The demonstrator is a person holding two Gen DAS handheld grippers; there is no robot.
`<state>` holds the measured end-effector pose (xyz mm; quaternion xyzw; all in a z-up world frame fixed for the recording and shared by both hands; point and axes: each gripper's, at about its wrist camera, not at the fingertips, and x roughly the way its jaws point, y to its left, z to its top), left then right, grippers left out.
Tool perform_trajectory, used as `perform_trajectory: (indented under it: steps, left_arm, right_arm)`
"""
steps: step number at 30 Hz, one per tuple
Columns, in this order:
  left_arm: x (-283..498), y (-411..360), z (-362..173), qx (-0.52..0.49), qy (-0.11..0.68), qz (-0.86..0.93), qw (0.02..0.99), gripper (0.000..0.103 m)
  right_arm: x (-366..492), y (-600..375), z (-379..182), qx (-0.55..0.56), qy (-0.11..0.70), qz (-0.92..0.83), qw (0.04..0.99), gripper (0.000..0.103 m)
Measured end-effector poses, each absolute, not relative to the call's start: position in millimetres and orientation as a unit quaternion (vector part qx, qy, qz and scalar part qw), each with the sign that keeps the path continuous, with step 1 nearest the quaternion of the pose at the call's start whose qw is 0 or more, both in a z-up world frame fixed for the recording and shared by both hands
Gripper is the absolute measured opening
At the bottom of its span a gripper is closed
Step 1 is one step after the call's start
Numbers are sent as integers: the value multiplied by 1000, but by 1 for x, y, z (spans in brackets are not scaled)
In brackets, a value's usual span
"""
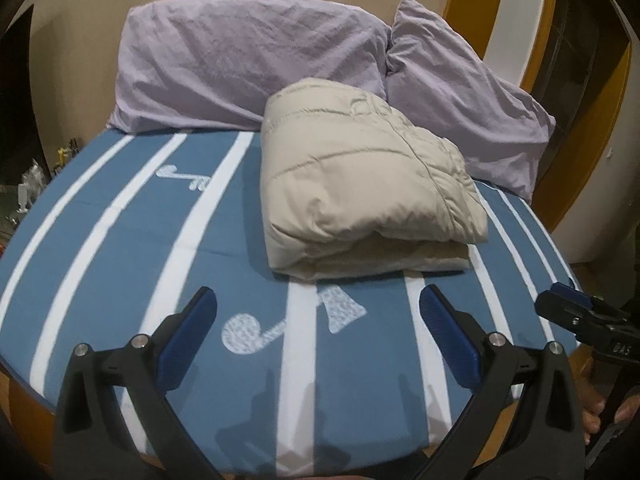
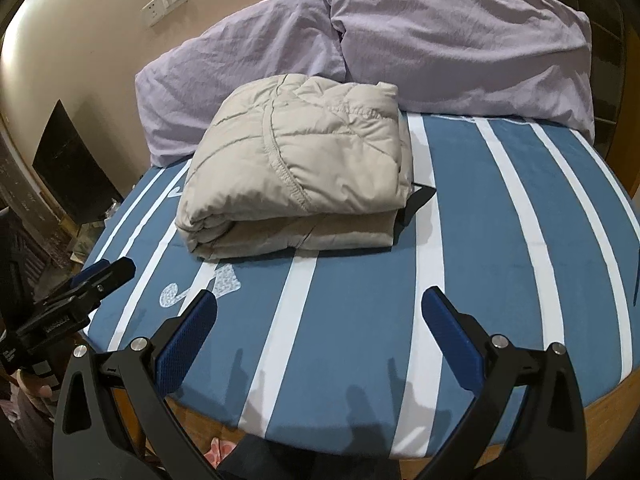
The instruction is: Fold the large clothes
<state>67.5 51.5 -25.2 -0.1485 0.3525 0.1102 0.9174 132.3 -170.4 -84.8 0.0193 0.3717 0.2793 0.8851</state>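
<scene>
A beige quilted jacket (image 1: 360, 184) lies folded into a thick bundle on the blue and white striped bed sheet (image 1: 120, 240), just in front of the pillows. It also shows in the right wrist view (image 2: 296, 164). My left gripper (image 1: 318, 300) is open and empty, held above the sheet short of the jacket. My right gripper (image 2: 320, 304) is open and empty too, above the sheet near the bed's front edge. The right gripper shows at the right edge of the left wrist view (image 1: 576, 312). The left gripper shows at the left of the right wrist view (image 2: 100, 280).
Two lilac pillows (image 1: 240, 64) (image 1: 464, 92) lean at the head of the bed. The wooden bed frame (image 2: 608, 412) rims the mattress. A dark box (image 2: 72, 168) and clutter stand on the left. A wall socket (image 2: 164, 4) is on the beige wall.
</scene>
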Motion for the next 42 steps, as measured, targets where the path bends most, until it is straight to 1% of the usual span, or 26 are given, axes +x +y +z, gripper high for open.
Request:
perform_trajectory:
  steps: [14, 42]
  left_arm:
    - [65, 40, -30, -150, 369, 93, 912, 101]
    - [67, 29, -30, -146, 376, 87, 911, 101]
  right_arm:
    - [126, -169, -87, 19, 378, 281, 882, 102]
    - [124, -169, -87, 21, 378, 282, 882, 102]
